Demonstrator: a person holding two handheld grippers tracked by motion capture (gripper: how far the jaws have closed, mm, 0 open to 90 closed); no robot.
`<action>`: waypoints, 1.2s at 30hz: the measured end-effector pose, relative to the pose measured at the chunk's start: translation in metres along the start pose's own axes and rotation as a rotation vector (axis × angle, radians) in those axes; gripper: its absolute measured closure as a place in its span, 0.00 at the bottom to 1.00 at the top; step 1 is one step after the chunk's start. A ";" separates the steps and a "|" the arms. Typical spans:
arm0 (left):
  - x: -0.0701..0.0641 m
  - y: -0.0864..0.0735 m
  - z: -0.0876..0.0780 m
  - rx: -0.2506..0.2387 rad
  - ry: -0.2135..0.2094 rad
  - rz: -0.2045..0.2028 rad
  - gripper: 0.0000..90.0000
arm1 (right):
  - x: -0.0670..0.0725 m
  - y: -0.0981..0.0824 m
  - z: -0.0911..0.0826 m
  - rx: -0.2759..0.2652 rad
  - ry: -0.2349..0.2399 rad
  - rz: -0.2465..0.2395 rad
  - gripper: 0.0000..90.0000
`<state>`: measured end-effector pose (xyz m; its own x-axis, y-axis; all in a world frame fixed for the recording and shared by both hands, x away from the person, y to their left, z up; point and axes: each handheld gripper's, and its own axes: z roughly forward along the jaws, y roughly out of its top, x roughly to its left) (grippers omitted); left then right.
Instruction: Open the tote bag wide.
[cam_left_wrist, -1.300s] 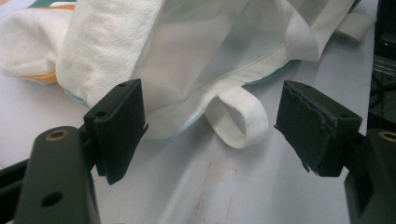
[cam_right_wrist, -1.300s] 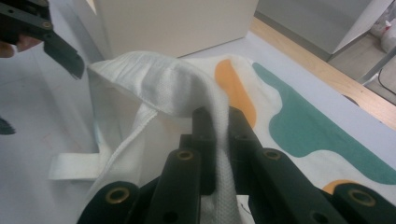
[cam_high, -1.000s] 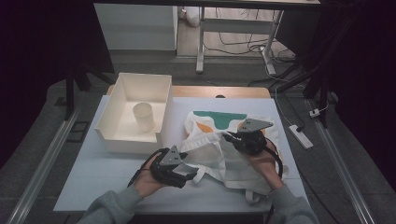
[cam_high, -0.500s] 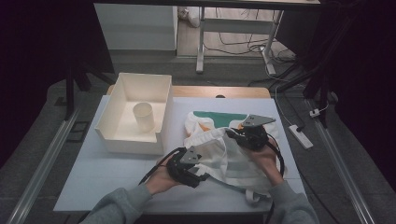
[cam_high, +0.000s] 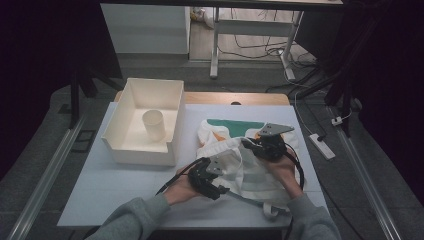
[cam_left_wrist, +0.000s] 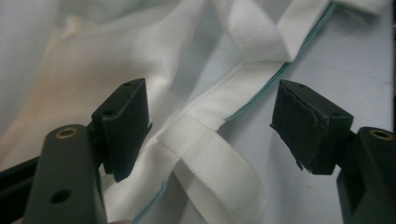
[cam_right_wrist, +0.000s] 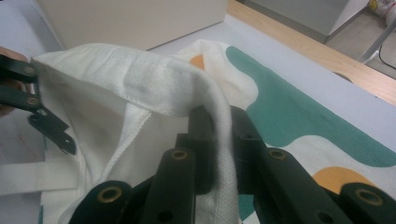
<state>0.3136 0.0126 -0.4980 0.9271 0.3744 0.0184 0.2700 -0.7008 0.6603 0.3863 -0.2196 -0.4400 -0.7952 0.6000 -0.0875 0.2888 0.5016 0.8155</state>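
Observation:
A white cloth tote bag (cam_high: 250, 170) with green and orange shapes lies on the table at centre right. My right gripper (cam_high: 249, 145) is shut on the bag's upper hem (cam_right_wrist: 140, 74) and holds that edge raised, so the mouth gapes. The cloth runs between its pads (cam_right_wrist: 217, 126). My left gripper (cam_high: 219, 170) sits at the bag's left edge, low over the table. It is open (cam_left_wrist: 210, 107), and a white handle strap (cam_left_wrist: 210, 163) lies beneath the gap without touching either pad. The right gripper view shows the left gripper (cam_right_wrist: 46, 126) at the far left.
A white open box (cam_high: 142, 156) stands at the table's back left with a cream cup (cam_high: 154, 125) upright inside it. Bare table surface (cam_high: 100, 190) stretches in front of the box. Cables and desk legs lie on the floor beyond the table.
My left hand has moved right across the table and a little down, up to the bag's left edge and strap. The right gripper has kept its hold and place.

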 end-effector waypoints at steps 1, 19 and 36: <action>0.000 0.000 0.003 0.014 0.004 0.004 0.31 | 0.000 0.000 0.000 0.000 -0.002 -0.001 0.90; -0.010 0.004 0.021 0.111 0.034 0.073 0.34 | -0.001 -0.002 0.002 -0.001 0.003 0.005 0.90; -0.003 -0.002 0.026 0.124 0.092 0.069 0.62 | -0.001 -0.004 0.002 -0.001 0.009 0.010 0.89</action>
<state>0.3167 -0.0031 -0.5183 0.9185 0.3725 0.1329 0.2414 -0.7942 0.5577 0.3873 -0.2207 -0.4440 -0.7969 0.5996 -0.0741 0.2964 0.4949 0.8169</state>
